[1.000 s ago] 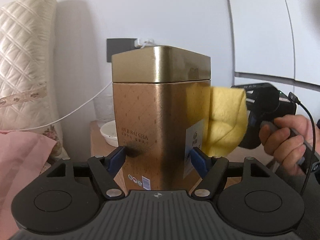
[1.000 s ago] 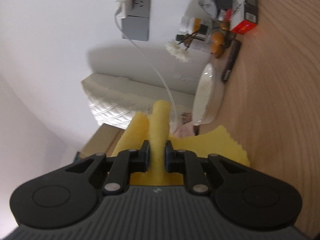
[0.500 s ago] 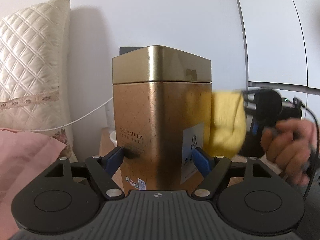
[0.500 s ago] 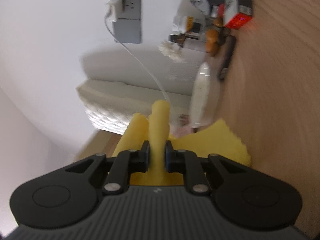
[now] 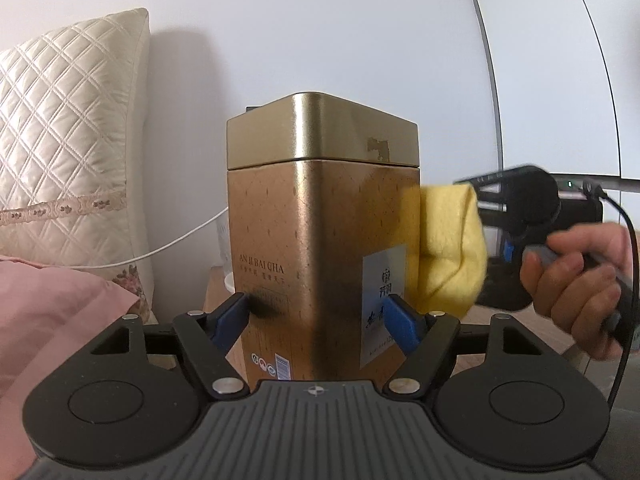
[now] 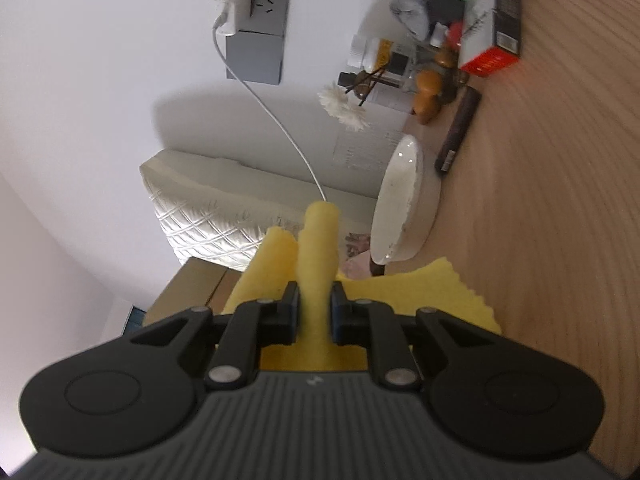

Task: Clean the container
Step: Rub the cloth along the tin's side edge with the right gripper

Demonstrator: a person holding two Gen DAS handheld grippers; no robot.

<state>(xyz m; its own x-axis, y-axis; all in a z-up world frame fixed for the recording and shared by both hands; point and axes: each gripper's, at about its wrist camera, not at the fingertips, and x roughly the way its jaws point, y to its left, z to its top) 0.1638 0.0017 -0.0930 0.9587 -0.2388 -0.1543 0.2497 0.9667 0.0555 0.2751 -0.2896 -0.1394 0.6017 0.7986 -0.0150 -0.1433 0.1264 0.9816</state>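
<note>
The gold tea tin [image 5: 320, 240] stands upright between the left gripper [image 5: 320, 320] fingers, whose blue pads press its two lower sides, while the right gripper [image 6: 315, 312] fingers pinch a folded yellow cloth [image 5: 448, 248] against the tin's right face.

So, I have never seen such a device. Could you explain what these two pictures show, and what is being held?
A person holds a handheld two-finger gripper in each hand; each carries its own camera looking along the fingers. In the left view, the left gripper clamps a gold tea tin with its lid on. The right gripper, gripped by the person's hand, pinches a yellow cloth against the tin's side. Its camera is rolled sideways: a wooden tabletop holds a white bowl and small bottles.
</note>
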